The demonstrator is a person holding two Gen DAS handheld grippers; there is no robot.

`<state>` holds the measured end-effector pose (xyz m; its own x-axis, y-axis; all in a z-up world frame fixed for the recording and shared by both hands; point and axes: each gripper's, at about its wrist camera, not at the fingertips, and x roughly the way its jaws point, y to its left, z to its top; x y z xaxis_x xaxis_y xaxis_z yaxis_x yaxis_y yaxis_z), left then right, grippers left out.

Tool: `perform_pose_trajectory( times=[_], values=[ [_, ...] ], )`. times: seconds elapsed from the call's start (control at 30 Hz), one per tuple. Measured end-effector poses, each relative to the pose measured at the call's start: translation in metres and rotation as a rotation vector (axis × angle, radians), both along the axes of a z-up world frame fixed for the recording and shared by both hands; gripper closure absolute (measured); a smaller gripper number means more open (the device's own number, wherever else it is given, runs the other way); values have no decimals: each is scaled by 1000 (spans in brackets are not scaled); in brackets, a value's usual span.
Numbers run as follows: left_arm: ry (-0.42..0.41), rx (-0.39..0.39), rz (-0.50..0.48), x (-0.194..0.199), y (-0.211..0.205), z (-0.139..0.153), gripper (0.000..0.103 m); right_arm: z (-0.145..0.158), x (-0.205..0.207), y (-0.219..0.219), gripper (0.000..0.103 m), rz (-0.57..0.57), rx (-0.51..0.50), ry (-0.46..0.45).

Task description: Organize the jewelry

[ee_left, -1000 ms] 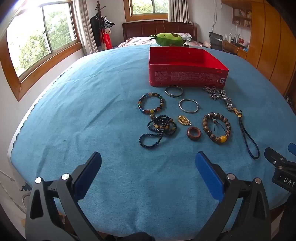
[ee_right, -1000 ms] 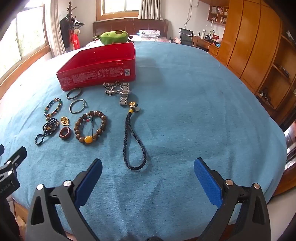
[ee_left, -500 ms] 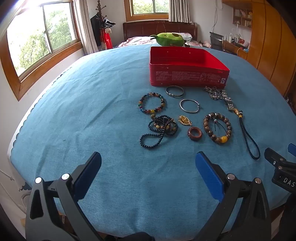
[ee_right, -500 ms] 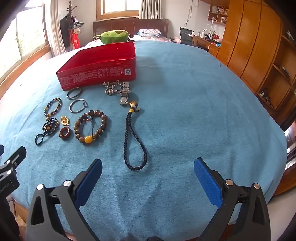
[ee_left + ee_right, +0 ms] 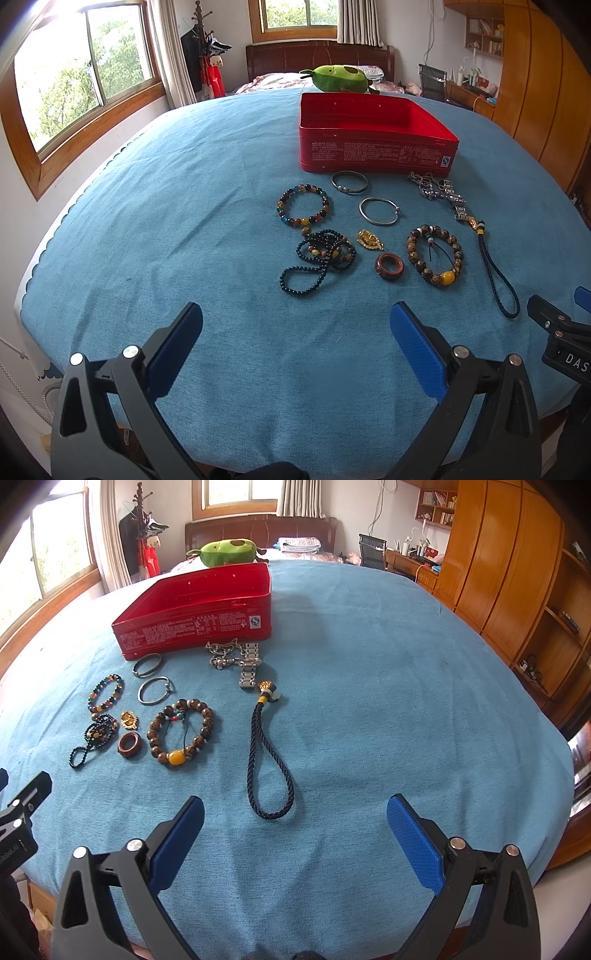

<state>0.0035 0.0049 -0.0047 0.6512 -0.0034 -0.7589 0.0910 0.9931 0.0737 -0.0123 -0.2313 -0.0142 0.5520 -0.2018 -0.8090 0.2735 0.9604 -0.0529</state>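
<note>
An open red tin (image 5: 376, 151) (image 5: 192, 627) stands on the blue cloth. In front of it lie a coloured bead bracelet (image 5: 303, 206), two silver bangles (image 5: 379, 211), a black bead necklace (image 5: 319, 258), a gold charm (image 5: 368, 240), a brown ring (image 5: 390, 266) (image 5: 129, 744), a brown bead bracelet (image 5: 436, 254) (image 5: 181, 731), a silver chain with watch band (image 5: 240, 661) and a dark braided cord loop (image 5: 269, 764). My left gripper (image 5: 295, 343) stands open near the table's front, short of the necklace. My right gripper (image 5: 295, 830) is open just before the cord loop.
A green plush toy (image 5: 340, 78) lies behind the tin. Wooden cabinets (image 5: 517, 590) line the right side, windows (image 5: 74, 85) the left. The blue cloth (image 5: 406, 686) stretches bare to the right of the jewelry.
Both views have crept slightly forward toward the jewelry; the cord loop sits a little nearer my right gripper. Nothing was grasped.
</note>
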Motion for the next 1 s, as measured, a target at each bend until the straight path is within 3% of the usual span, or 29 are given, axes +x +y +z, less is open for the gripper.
perform_pose_trajectory(
  times=[1.0],
  values=[
    [1, -1, 0, 0, 0, 0, 3, -4, 4, 1, 4, 1, 3, 10]
  ],
)
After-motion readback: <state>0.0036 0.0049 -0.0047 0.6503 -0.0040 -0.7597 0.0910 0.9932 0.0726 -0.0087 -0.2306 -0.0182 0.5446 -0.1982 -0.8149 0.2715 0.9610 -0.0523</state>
